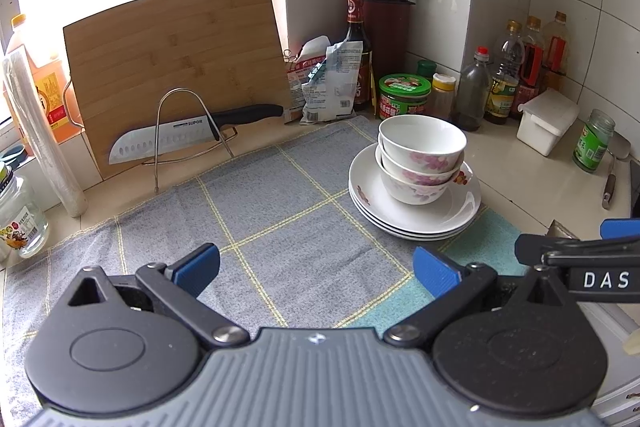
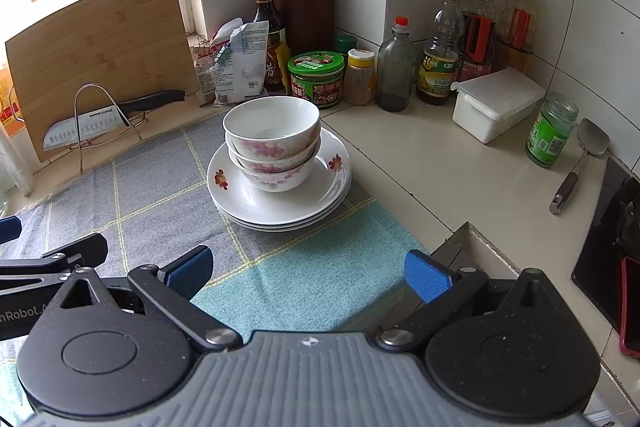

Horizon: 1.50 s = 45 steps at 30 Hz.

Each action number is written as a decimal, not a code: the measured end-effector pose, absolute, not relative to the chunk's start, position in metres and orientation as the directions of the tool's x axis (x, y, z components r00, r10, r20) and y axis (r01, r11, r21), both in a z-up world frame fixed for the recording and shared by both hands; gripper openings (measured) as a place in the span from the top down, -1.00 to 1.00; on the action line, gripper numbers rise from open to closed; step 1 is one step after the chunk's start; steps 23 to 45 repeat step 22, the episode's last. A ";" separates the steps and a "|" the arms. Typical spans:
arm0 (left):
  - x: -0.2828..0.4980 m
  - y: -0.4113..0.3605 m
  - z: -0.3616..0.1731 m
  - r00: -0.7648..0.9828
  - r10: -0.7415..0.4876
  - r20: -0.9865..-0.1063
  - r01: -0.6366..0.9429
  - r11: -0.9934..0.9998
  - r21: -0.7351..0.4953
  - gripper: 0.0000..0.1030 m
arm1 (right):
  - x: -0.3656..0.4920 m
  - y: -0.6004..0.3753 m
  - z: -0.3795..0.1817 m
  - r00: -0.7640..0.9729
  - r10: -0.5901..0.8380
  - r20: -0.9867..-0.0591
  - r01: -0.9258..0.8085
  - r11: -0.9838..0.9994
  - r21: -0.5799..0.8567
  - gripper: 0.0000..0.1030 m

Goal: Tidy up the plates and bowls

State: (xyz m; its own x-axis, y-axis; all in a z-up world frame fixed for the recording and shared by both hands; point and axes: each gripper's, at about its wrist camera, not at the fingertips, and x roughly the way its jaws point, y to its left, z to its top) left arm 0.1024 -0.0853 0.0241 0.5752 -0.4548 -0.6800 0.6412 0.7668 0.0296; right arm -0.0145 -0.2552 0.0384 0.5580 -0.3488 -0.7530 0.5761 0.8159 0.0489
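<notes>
**Bowls Nested on Plates as Both Grippers Hang Back, Empty**

We hold 2 grippers over a checked cloth (image 1: 280,211) on a kitchen counter (image 2: 440,163), and both stand with jaws wide apart, gripping nothing. The left gripper (image 1: 316,267) sees the crockery ahead and to its right; the right gripper (image 2: 308,269) sees it ahead and slightly to its left. Neither touches it.

The task's ware sits in 1 pile: 3 flowered bowls (image 2: 274,143) nested upright on 3 stacked plates (image 2: 280,199), the pile resting on the cloth's far edge, near the bare counter. Being round, the pile offers no long axis; the rims are the only hold. We judge the right gripper the nearer and more squarely placed, so any next reach would likely fall to it. The pile already looks sorted, and we judge the task near its end.

Beyond the pile, jars and sauce bottles (image 2: 438,59) crowd the tiled corner beside a knife block (image 2: 306,7). Ahead and left of both tools, a cutting board (image 1: 176,67) leans at the window, a knife (image 1: 180,139) racked before it.
</notes>
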 end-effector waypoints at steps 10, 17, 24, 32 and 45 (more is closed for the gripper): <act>0.103 -0.083 0.025 0.578 -0.455 -0.677 0.640 0.768 0.030 -0.98 | -0.014 -0.255 0.039 0.559 -0.352 -0.751 0.577 0.815 0.048 -1.00; 0.102 -0.083 0.026 0.575 -0.459 -0.677 0.642 0.766 0.025 -0.98 | -0.015 -0.254 0.039 0.557 -0.355 -0.751 0.578 0.815 0.044 -1.00; 0.101 -0.083 0.027 0.571 -0.463 -0.678 0.644 0.765 0.020 -0.98 | -0.015 -0.251 0.040 0.551 -0.369 -0.749 0.583 0.812 0.029 -1.00; 0.101 -0.083 0.027 0.571 -0.463 -0.678 0.644 0.765 0.020 -0.98 | -0.015 -0.251 0.040 0.551 -0.369 -0.749 0.583 0.812 0.029 -1.00; 0.101 -0.083 0.027 0.571 -0.463 -0.678 0.644 0.765 0.020 -0.98 | -0.015 -0.251 0.040 0.551 -0.369 -0.749 0.583 0.812 0.029 -1.00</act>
